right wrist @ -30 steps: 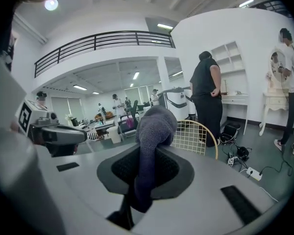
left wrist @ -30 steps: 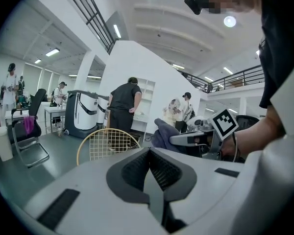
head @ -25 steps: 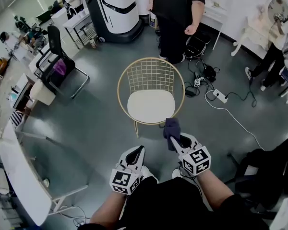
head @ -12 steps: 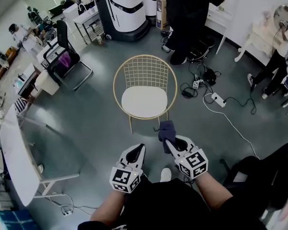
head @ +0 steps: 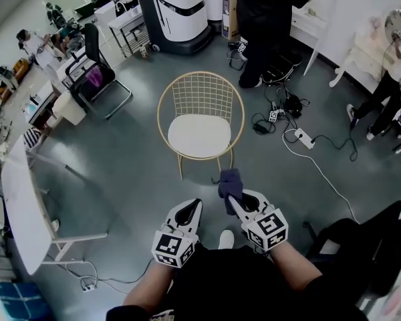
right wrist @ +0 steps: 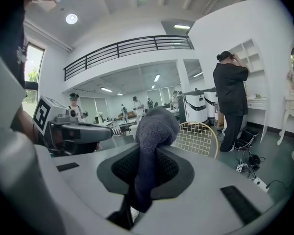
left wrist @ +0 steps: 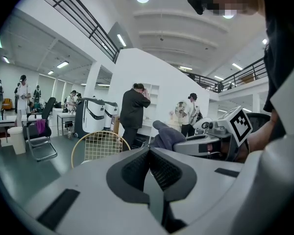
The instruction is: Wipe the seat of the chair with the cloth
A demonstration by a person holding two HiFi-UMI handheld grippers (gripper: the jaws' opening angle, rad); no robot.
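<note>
A gold wire chair (head: 200,105) with a white seat (head: 199,135) stands on the grey floor ahead of me. My right gripper (head: 231,196) is shut on a dark blue-grey cloth (head: 230,181), held in the air just short of the chair's front edge. In the right gripper view the cloth (right wrist: 152,146) bulges up between the jaws, with the chair (right wrist: 196,138) behind it. My left gripper (head: 190,214) is shut with nothing in it, lower left of the right one. The left gripper view shows the chair (left wrist: 99,146) and the cloth (left wrist: 167,137).
A person in black (head: 267,19) stands behind the chair by a white desk. Cables and a power strip (head: 301,138) lie on the floor to the right. A black office chair (head: 97,79) and a white table (head: 23,206) are to the left. A large white machine (head: 177,12) stands at the back.
The view has drawn back slightly, so the chair sits a little farther off. The person behind has shifted right toward the desk. Both grippers hold their pose, cloth still gripped.
</note>
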